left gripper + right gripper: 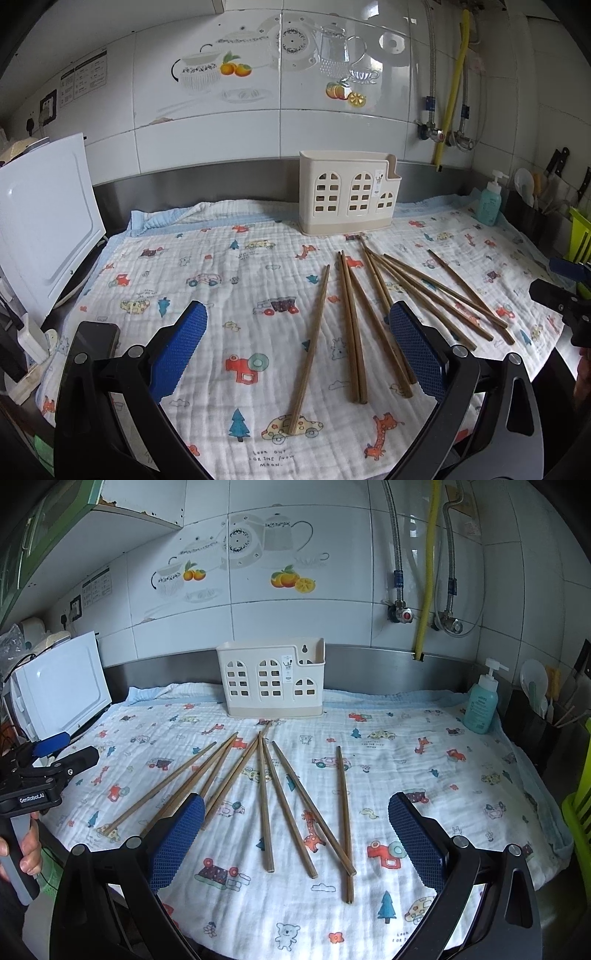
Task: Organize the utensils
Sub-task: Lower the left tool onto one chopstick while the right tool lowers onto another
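Several brown wooden chopsticks (352,328) lie fanned out on a printed cloth (221,288), tips toward a cream plastic utensil holder (347,192) at the back. They also show in the right wrist view (264,805), with the utensil holder (273,677) behind them. My left gripper (299,354) is open and empty, above the near ends of the chopsticks. My right gripper (295,842) is open and empty, also above their near ends. The left gripper shows at the left edge of the right wrist view (55,753).
A white board (44,221) leans at the left. A dark phone (92,343) lies at the cloth's left edge. A blue soap bottle (480,705) stands at the right, with a dark utensil rack (543,709) and green rack (580,805) beyond. Tiled wall behind.
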The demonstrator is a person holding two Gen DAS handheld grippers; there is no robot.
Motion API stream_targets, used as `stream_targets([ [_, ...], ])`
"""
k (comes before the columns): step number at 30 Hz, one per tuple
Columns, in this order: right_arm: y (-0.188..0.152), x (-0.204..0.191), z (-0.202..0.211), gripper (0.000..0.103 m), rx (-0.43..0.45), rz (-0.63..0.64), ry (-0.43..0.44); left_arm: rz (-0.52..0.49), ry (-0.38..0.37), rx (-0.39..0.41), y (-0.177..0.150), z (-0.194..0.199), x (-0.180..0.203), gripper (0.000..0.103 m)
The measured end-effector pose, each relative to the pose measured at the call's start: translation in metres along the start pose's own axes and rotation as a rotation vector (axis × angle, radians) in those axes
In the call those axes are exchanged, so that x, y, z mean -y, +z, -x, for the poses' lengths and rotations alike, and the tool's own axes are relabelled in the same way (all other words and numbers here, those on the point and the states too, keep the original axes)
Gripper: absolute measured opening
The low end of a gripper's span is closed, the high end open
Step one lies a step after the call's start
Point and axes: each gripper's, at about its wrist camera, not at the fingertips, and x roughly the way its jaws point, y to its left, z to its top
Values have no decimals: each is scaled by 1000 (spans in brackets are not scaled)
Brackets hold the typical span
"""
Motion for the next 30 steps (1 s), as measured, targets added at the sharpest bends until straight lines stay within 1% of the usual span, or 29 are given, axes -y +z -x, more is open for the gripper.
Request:
stream_targets([
  [8, -4, 9, -13, 96, -33, -10, 0, -6, -26, -48, -9, -15, -3, 96],
  [10, -6, 12, -17, 95, -44, -17, 0, -21, -23, -56, -12, -19, -2, 89],
  [11, -7, 13, -18, 95, -47, -21, -2, -27, -29, -68, -14, -21, -2, 88],
  [13, -10, 15, -22, 95, -57, -27, 0, -28, -33, -88, -17, -26, -3, 76],
  [14, -11, 16, -24, 93, -63, -29, 0, -26, -44, -106, -20, -31, -4, 76],
  [15, -12, 17, -26, 92, -68, -31, -3, -24, -48, -115, -22, -33, -5, 73],
  [16, -13, 19, -28, 90, -74, -34, -2, -23, -50, -125, -24, -36, -5, 68],
  [17, -14, 20, -29, 87, -81, -39, 1, -26, -57, -137, -26, -39, -5, 67],
  [18, -15, 22, -31, 85, -86, -43, 2, -30, -61, -143, -28, -42, -5, 63],
  [19, -16, 24, -34, 85, -94, -49, 0, -34, -60, -149, -29, -44, -5, 60],
  [20, -17, 25, -36, 85, -100, -51, 0, -42, -58, -156, -31, -47, -4, 58],
  [22, -19, 27, -40, 80, -111, -57, -2, -47, -66, -169, -33, -52, -3, 51],
  [23, -20, 28, -42, 77, -118, -59, 3, -45, -73, -179, -34, -55, -3, 49],
  [25, -20, 29, -45, 76, -128, -62, 3, -37, -91, -199, -37, -62, -2, 41],
  [26, -21, 29, -47, 75, -131, -61, 3, -36, -94, -204, -37, -64, -2, 41],
  [28, -21, 30, -50, 71, -135, -63, 2, -43, -100, -221, -39, -70, -1, 33],
  [29, -21, 31, -51, 69, -140, -65, 6, -46, -102, -227, -40, -72, -1, 31],
  [30, -21, 33, -54, 67, -146, -68, 7, -49, -102, -238, -41, -76, 0, 27],
])
